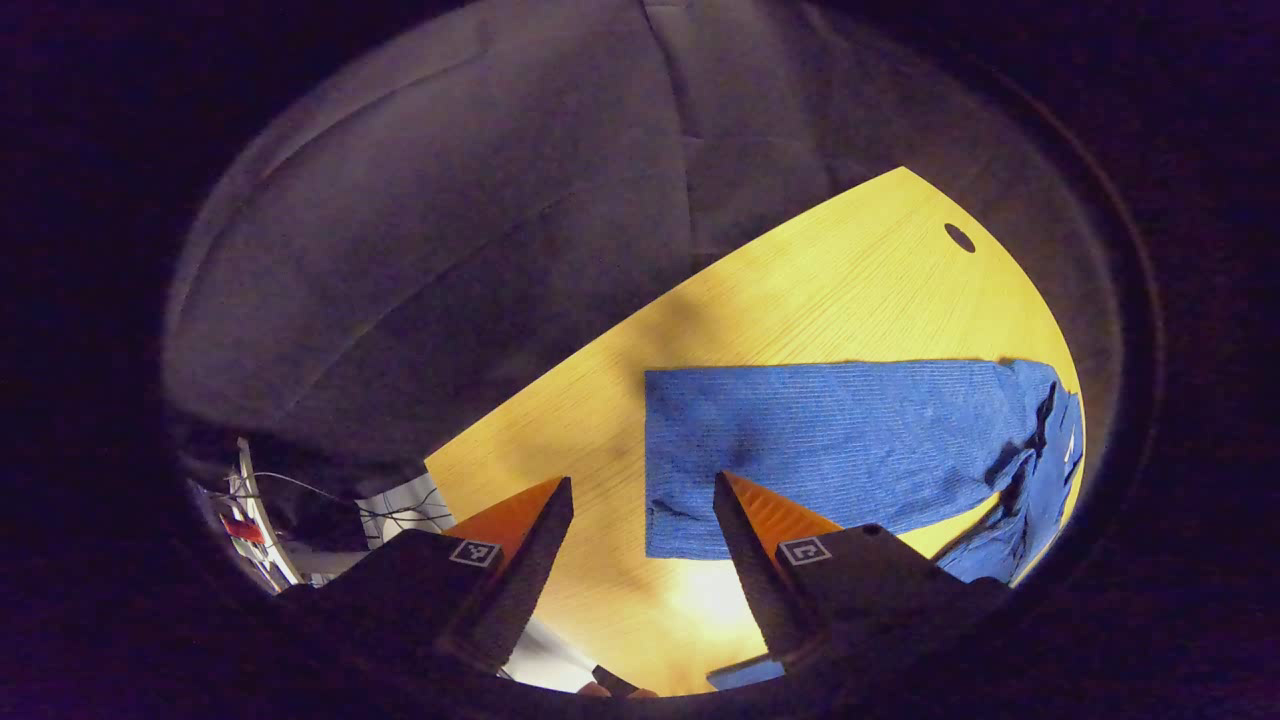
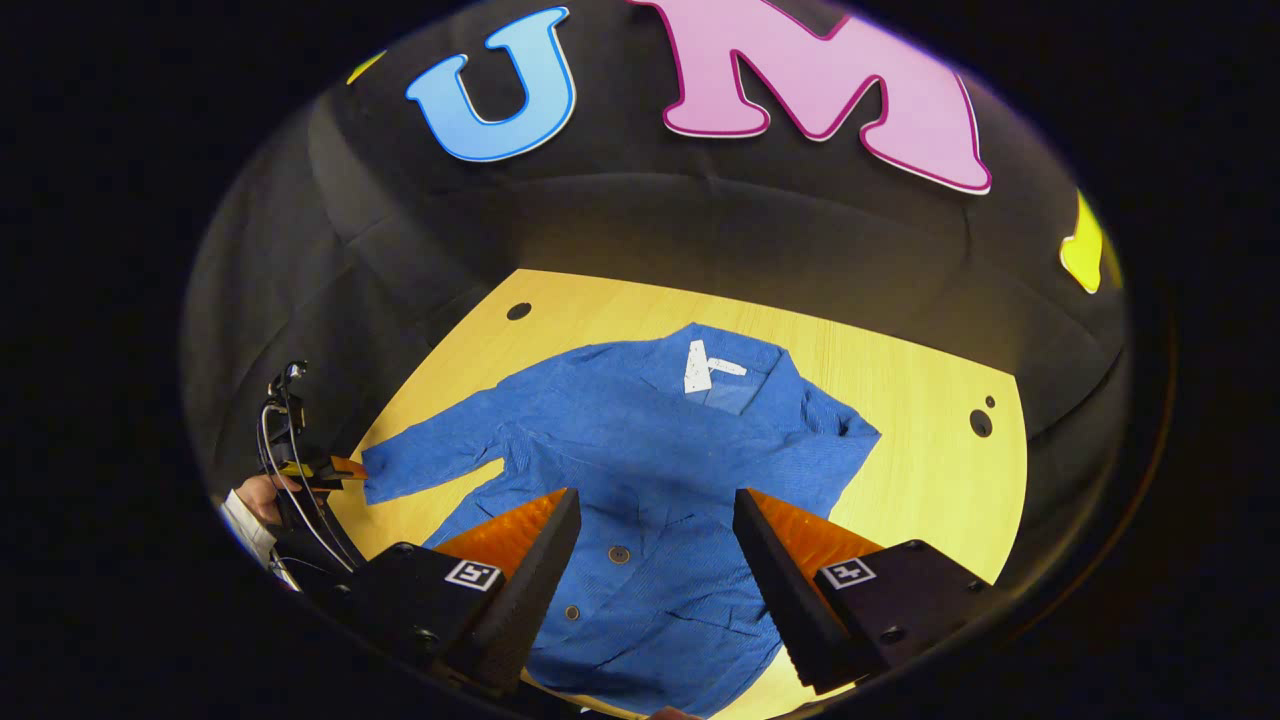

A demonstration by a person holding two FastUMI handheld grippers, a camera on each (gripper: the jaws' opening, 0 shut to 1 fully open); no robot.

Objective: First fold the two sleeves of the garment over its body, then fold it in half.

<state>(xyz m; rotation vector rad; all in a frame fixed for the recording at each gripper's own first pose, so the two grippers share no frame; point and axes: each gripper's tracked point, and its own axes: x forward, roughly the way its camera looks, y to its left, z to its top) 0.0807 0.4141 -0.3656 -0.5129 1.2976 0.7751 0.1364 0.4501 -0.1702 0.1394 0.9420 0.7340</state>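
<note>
On the counter (image 2: 900, 400) the blue garment (image 2: 650, 450) lies flat; left tongs (image 1: 640, 490) gape wide beside its sleeve cuff (image 1: 690, 470), seemingly untouching; right tongs (image 2: 655, 500) hover wide, empty.

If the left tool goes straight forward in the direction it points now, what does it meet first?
Most likely the cuff end of the blue sleeve lying flat on the wooden table. The left tool is open and aims near that sleeve's end edge; depth is unclear, so it may touch bare table first.

Shirt (image 2: 640, 470) hem behind right claw (image 2: 655, 500) fingers.
</note>
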